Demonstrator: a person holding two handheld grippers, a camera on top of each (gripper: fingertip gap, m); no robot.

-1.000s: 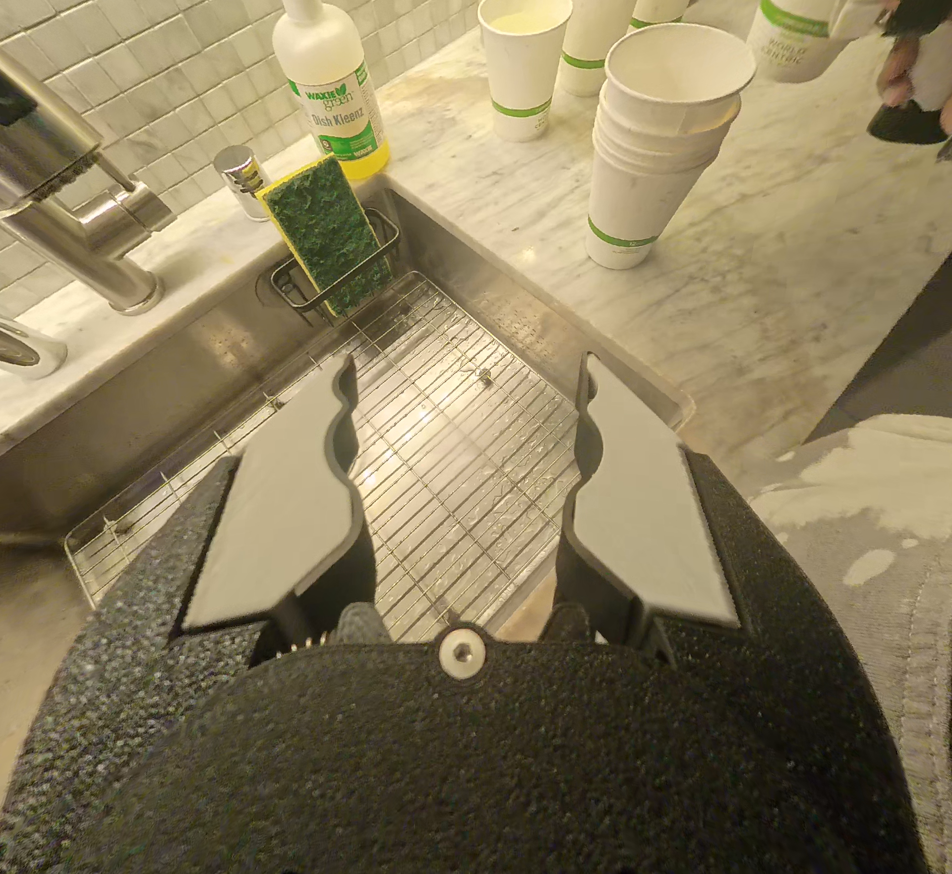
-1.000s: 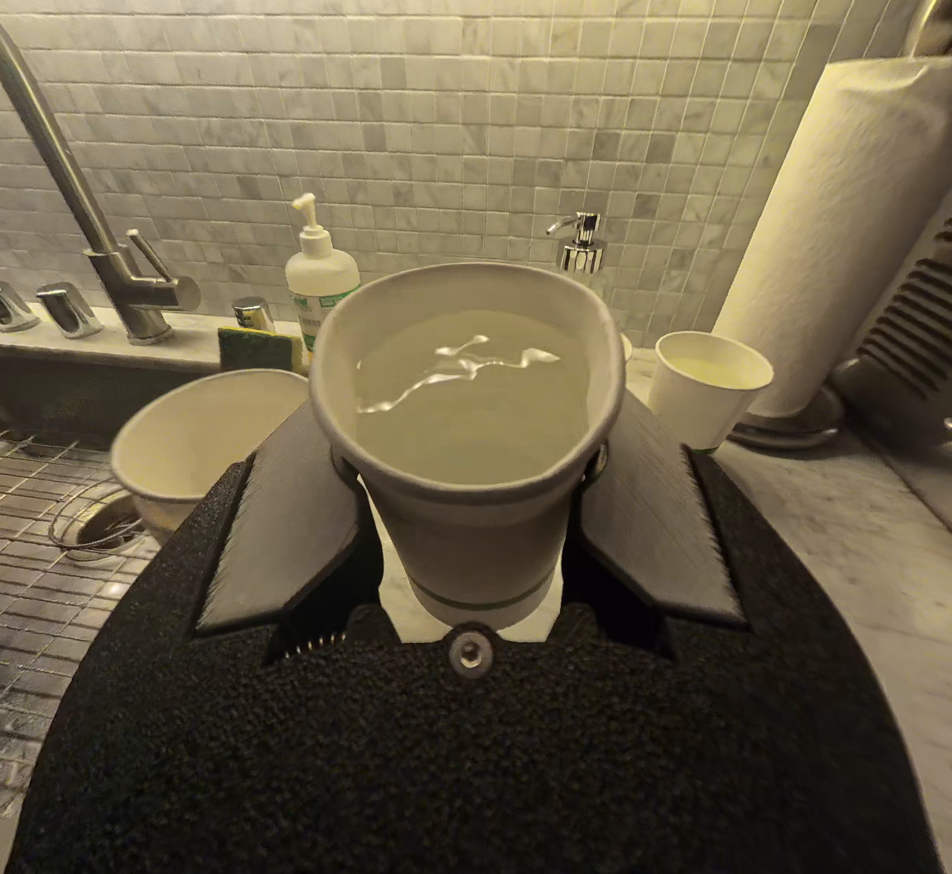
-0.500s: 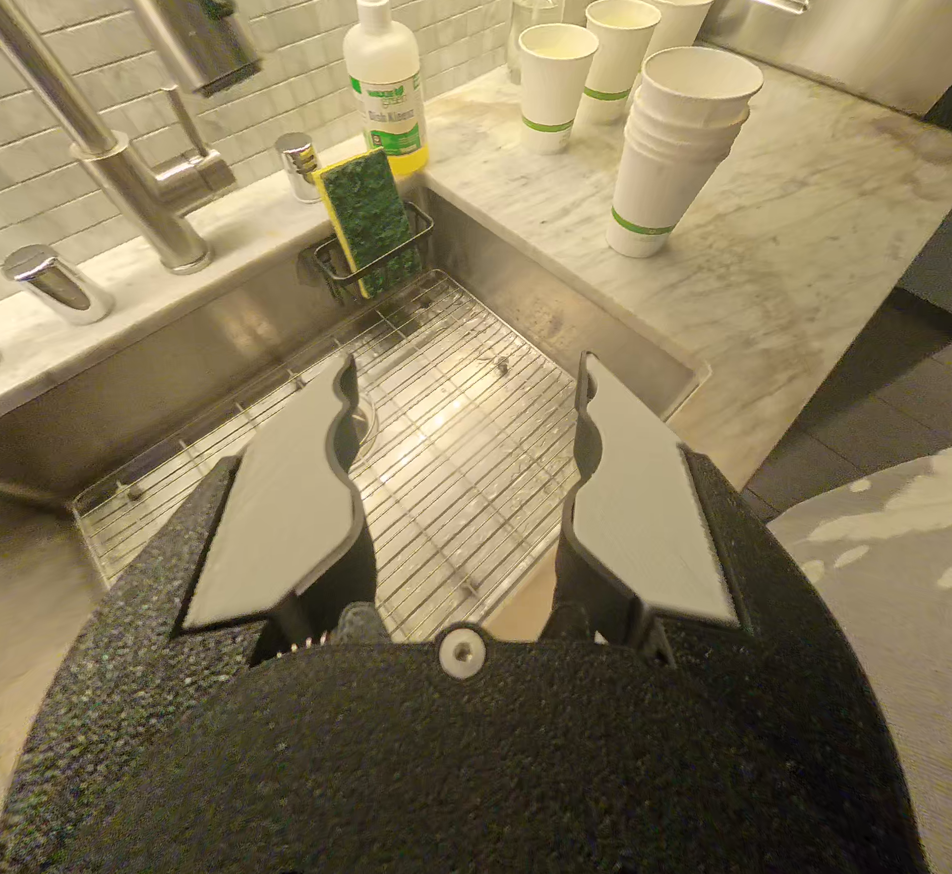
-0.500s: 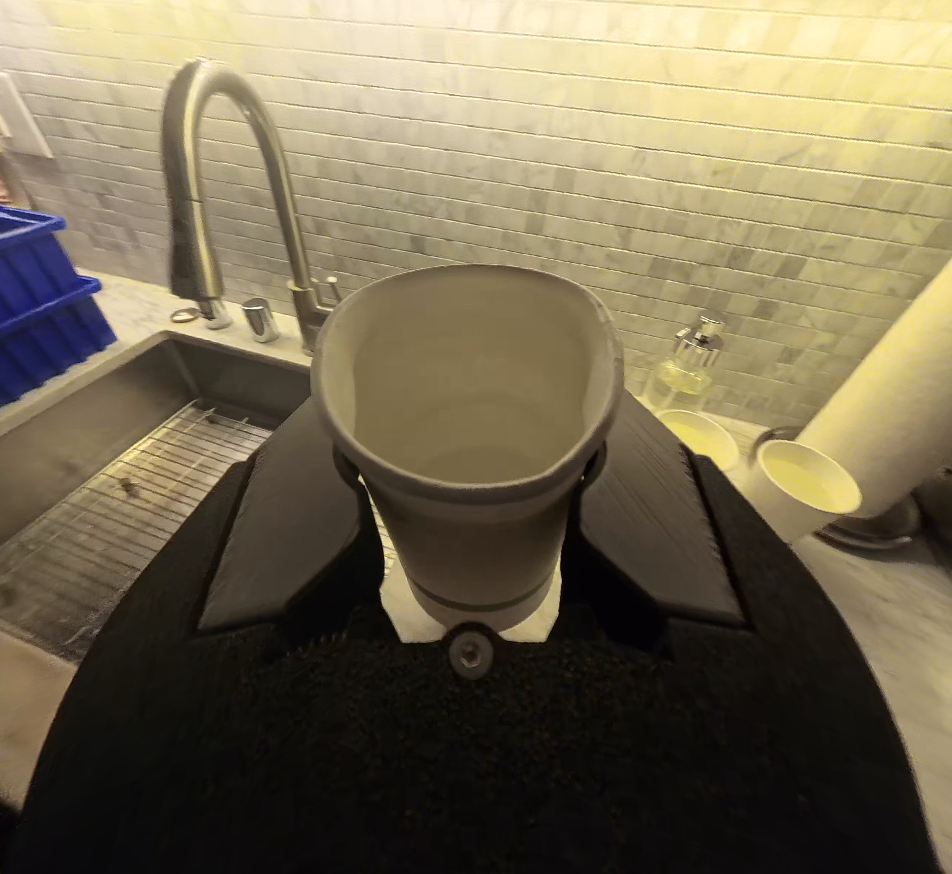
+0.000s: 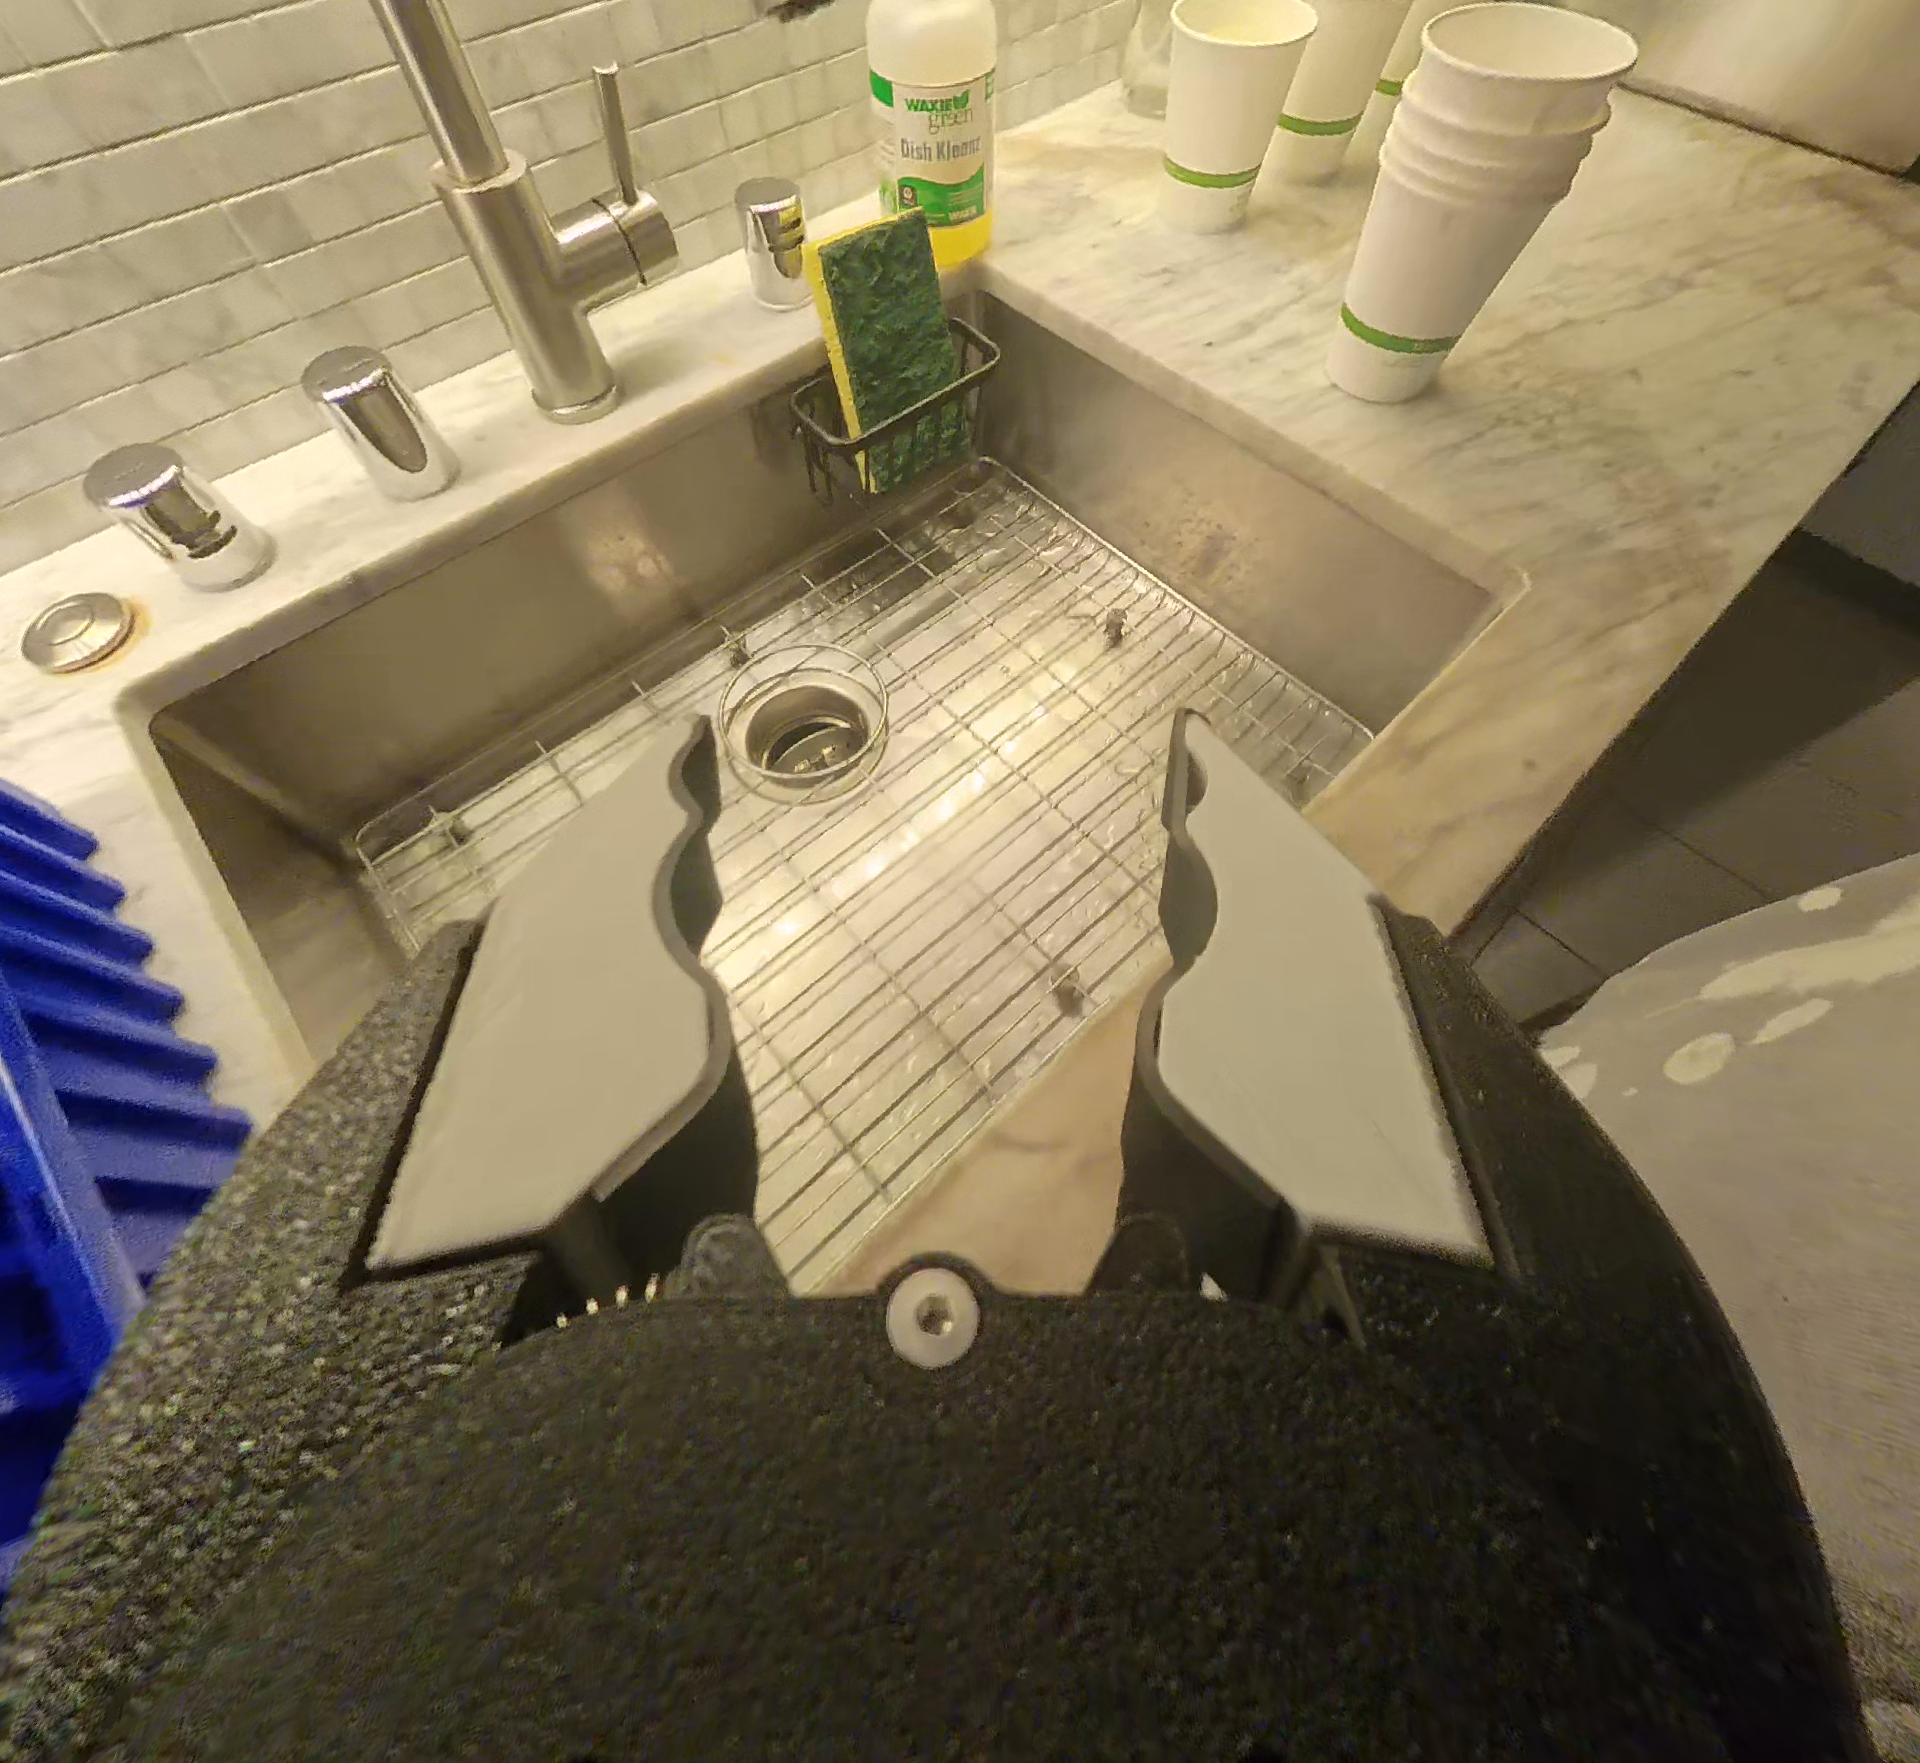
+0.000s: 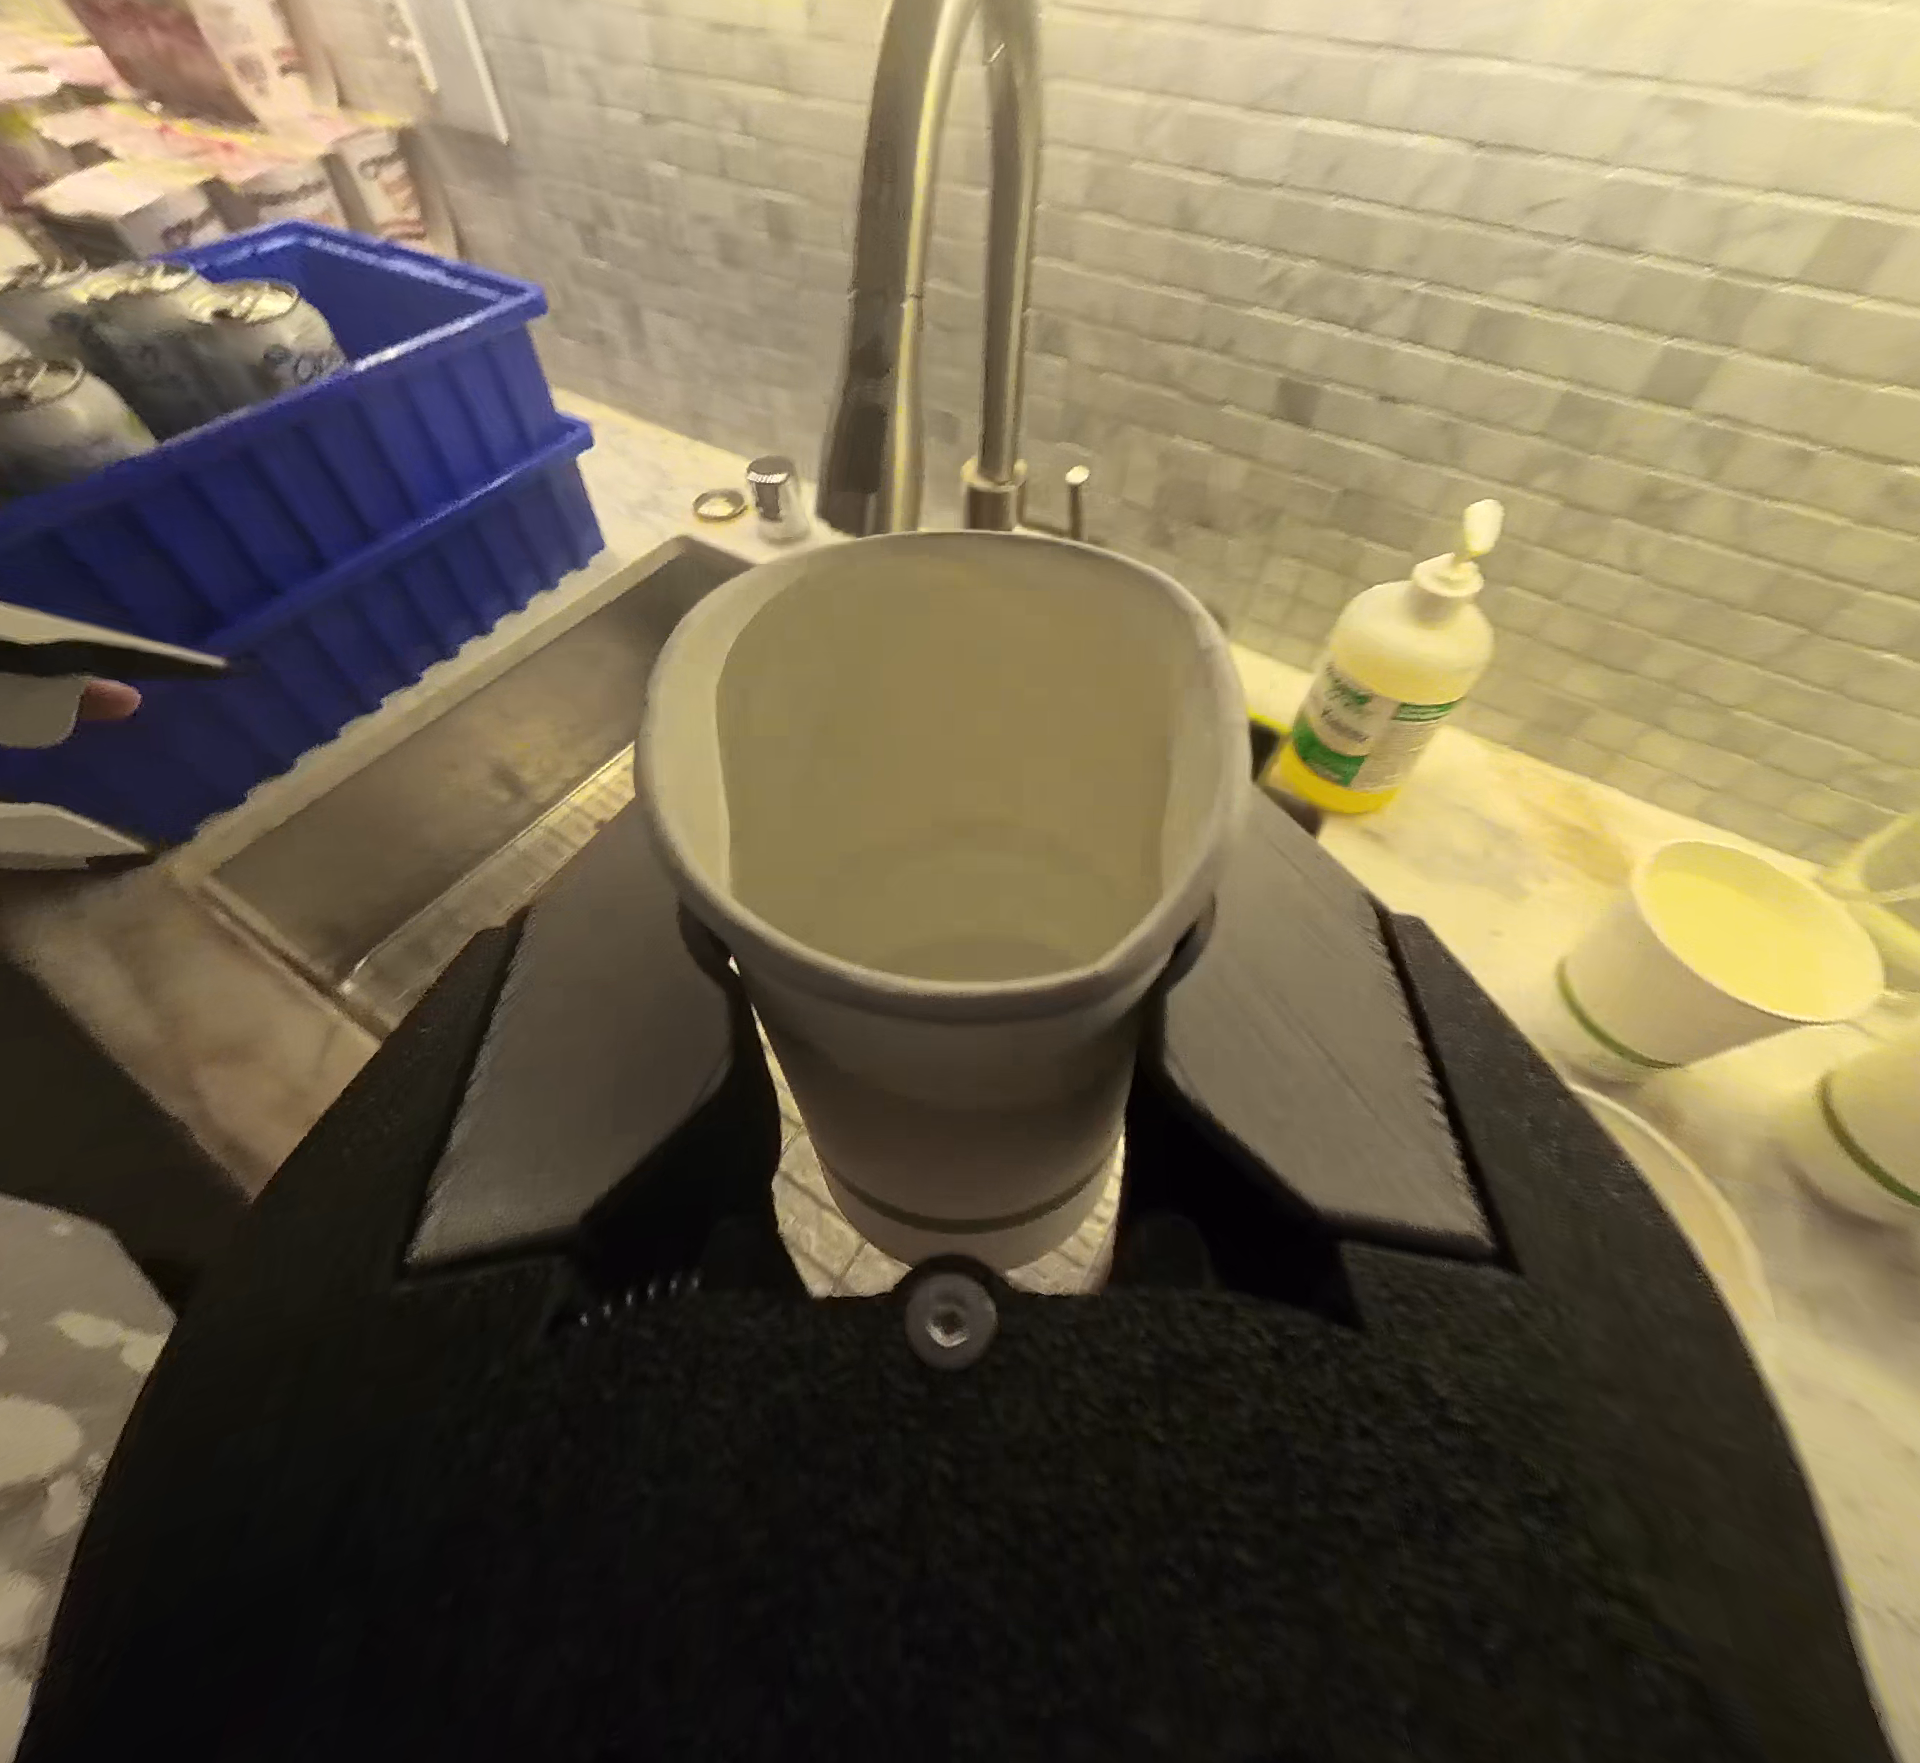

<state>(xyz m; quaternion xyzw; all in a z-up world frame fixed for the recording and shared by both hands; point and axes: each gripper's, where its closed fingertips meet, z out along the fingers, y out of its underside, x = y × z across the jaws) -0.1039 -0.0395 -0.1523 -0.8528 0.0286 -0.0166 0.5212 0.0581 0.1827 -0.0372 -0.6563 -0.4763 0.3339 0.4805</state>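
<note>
My right gripper [image 6: 951, 934] is shut on a white paper cup [image 6: 935, 778] and squeezes its rim into an oval. It holds the cup upright above the sink's right side [image 6: 416, 778], in front of the tall faucet [image 6: 956, 155]. The cup's inside looks pale, with a level showing low down. My left gripper [image 5: 940, 747] is open and empty above the sink's wire grid [image 5: 987, 882], near the drain [image 5: 802, 737]. Part of the left gripper and a fingertip show at the left edge of the right wrist view [image 6: 62, 695].
A stack of paper cups [image 5: 1455, 186] and single cups [image 5: 1231, 103] stand on the marble counter [image 5: 1610, 383] to the right. A soap bottle [image 5: 932, 82] and a sponge in a caddy [image 5: 883, 342] sit at the sink's back corner. Blue bins with cans [image 6: 312, 487] stand on the left.
The right gripper carried the cup left from the counter to over the sink, and the water that stood near the rim now shows much lower. The left gripper drew back and turned left, still open.
</note>
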